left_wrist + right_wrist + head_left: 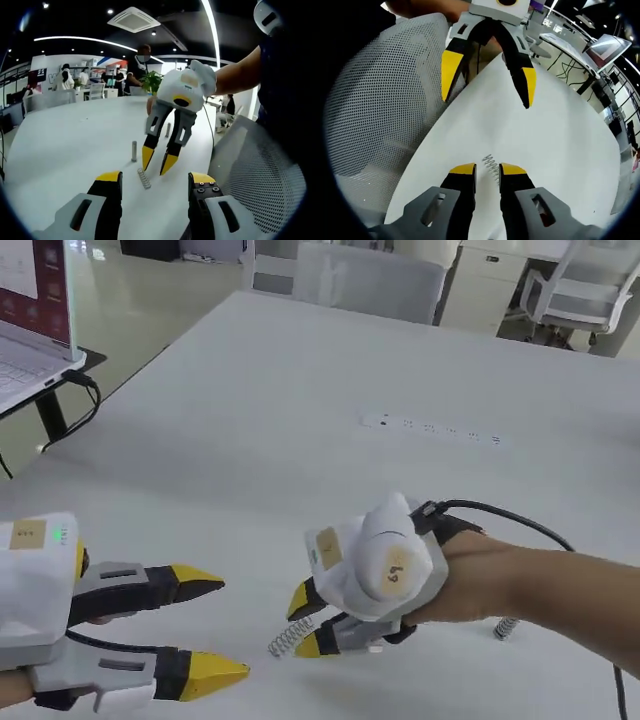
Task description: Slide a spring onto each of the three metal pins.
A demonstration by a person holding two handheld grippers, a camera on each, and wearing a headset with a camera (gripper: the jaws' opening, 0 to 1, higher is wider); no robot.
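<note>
Short grey coiled spring (491,167) flat on table (300,440) at narrowly parted right tongs (300,628); left tongs (155,176) wide.

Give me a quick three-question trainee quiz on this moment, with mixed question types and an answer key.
1. True or false: the right gripper holds the spring up off the table.
2. Multiple choice: the left gripper is A) shut on a spring, B) open and holding nothing, C) shut on a pin.
3. Short answer: in the left gripper view, what stands upright just beyond the lying spring?

Key
1. False. The spring lies on the table just ahead of the open right gripper.
2. B.
3. A metal pin.
</note>
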